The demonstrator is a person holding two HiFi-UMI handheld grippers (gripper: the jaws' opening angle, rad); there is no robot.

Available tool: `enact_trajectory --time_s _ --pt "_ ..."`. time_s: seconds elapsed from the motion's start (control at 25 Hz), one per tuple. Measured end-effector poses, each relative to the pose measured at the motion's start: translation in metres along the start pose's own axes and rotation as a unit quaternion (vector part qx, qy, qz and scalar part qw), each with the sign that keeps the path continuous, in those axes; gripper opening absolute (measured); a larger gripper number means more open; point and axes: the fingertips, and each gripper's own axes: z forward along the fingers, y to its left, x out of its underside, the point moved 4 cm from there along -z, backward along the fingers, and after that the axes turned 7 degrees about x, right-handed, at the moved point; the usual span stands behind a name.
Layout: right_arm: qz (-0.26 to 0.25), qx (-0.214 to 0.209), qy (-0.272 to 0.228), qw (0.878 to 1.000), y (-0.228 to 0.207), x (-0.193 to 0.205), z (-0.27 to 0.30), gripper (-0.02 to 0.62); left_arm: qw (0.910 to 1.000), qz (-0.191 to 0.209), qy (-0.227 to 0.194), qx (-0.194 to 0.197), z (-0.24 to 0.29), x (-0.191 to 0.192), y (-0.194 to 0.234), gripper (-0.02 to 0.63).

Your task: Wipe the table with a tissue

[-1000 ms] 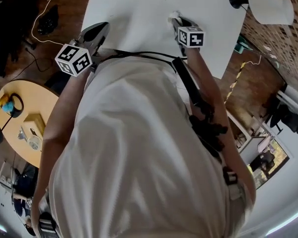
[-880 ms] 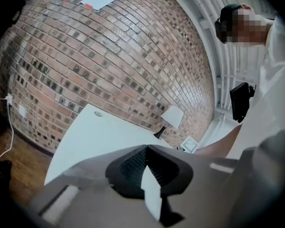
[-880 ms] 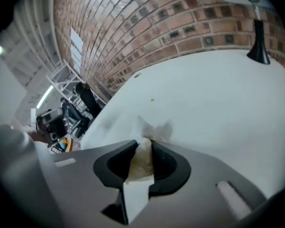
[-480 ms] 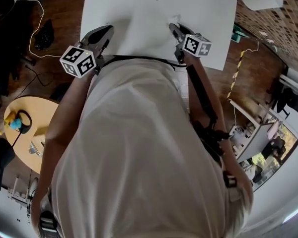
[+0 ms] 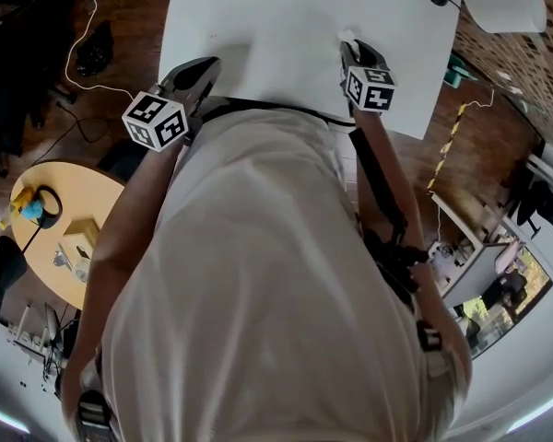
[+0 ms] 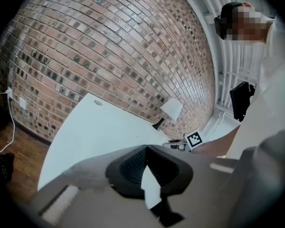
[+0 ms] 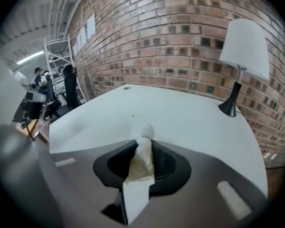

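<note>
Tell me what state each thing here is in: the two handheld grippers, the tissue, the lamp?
Left gripper, jaws together, nothing between them.
Right gripper, jaws shut on the tissue.
Tissue, crumpled, its tip poking out past the jaws.
Lamp, upright on the far corner of the table.

The white bench [image 5: 286,26] offered open surface almost everywhere; only a lamp [image 7: 243,49] stood at its far right corner, apparently close to the brick wall [image 7: 171,37].
</note>
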Motion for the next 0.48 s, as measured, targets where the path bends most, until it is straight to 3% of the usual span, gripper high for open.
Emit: enact_trajectory --time_s 0.24,0.48 --pt "-0.065 -0.032 -0.005 0.997 0.015 -0.013 0.017 0.081 0.9997 -0.009 0.006 -0.021 0.001 0.011 -0.009 0.006" --pt "-0.090 -0.052 -0.005 0.995 0.013 -0.024 0.037 0.081 0.9987 0.005 -0.003 -0.051 -0.004 0.000 -0.018 0.006"
